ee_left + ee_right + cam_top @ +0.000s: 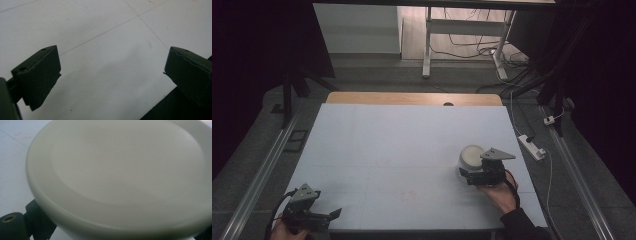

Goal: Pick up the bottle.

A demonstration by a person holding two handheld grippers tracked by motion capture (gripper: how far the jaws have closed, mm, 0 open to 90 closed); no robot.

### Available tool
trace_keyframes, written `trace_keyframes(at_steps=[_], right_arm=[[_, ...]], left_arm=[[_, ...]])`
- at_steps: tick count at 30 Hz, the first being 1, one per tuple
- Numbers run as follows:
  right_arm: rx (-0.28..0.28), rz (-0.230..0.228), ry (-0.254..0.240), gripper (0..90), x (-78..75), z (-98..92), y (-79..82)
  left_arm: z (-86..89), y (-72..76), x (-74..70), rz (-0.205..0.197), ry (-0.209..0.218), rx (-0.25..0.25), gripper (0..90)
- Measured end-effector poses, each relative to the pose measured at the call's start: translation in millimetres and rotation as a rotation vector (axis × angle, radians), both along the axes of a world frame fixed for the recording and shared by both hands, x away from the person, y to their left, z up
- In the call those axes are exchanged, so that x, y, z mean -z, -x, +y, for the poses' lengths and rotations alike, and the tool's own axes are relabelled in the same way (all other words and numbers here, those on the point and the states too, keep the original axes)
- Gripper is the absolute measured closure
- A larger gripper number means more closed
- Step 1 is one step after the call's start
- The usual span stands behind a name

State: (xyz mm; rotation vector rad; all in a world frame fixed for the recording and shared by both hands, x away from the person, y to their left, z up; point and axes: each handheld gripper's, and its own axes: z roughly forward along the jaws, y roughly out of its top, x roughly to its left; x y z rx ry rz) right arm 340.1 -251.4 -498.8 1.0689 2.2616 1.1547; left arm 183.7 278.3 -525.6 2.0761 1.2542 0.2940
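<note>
The right tool [469,175] appears clamped on the white lidded tub [471,156] directly ahead of it, so lifting it seems next, while the left tool [332,214] hangs open over the bare surface [402,145].

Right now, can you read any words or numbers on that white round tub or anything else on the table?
No text here can be read.
White lidded tub: a faint raised mark near the top of the lid, too blurred to read.
Table, left gripper and right gripper: no words, numbers or signs on them.
</note>
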Motion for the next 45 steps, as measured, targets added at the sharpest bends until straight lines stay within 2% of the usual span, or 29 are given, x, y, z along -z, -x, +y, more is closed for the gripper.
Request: trace_keyframes(at_steps=[13, 26, 45], right_arm=[[-0.056, -0.028, -0.036, 6.3, -13.8, 15.3, 10.6], [-0.130, -0.039, -0.068, 6.3, -22.1, 38.7, 16.3], [-0.243, -0.044, -0.044, 6.4, -22.3, 81.4, 18.2]], left_arm=[[0.8, 0.1, 0.0, 0.001, 0.011, 0.000, 1.3], [1.0, 0.1, 0.2, 0.002, 0.015, -0.004, 1.3], [1.6, -0.2, 0.2, 0.006, 0.019, -0.002, 1.3]])
